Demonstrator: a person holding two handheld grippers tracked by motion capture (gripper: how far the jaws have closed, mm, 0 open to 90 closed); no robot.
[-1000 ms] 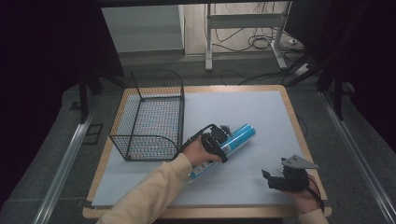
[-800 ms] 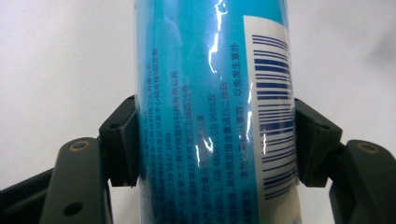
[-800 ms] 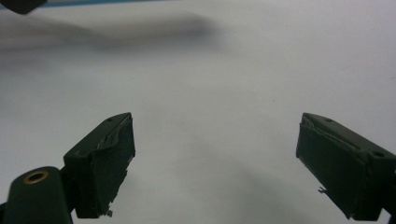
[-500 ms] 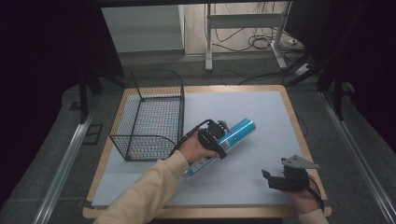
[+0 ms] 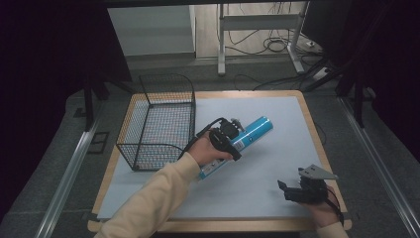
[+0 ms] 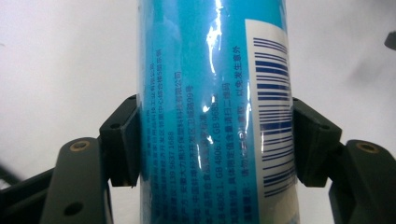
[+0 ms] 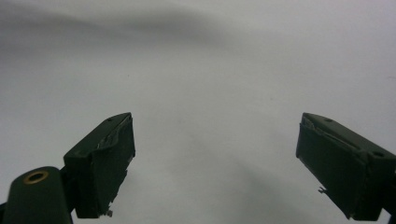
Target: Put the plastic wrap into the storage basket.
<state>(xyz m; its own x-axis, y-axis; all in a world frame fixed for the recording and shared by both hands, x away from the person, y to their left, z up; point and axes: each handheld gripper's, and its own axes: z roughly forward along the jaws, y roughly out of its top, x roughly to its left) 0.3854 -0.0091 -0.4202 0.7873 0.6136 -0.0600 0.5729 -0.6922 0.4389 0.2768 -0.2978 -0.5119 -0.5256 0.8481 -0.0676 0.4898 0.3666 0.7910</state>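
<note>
A bright blue cylindrical can (image 5: 253, 129) with a white barcode label lies slantwise over the middle of the white table mat (image 5: 277, 114). My left gripper (image 5: 224, 140) is shut across its middle. In the left gripper view the can (image 6: 201, 84) stands between the two black jaws of the left gripper (image 6: 215, 140), both pressed against its sides. My right gripper (image 5: 291, 191) rests near the front right corner, open. In the right gripper view the right gripper (image 7: 215, 158) has its jaws spread wide over bare white surface, with nothing between them.
A black wire basket (image 5: 159, 124) stands at the left of the mat, just left of the can and my left hand. The wooden table edge (image 5: 317, 129) frames the mat. Table legs and cables lie on the floor behind.
The left gripper has carried the can a little toward the far side of the table. The right gripper has stayed in place.
</note>
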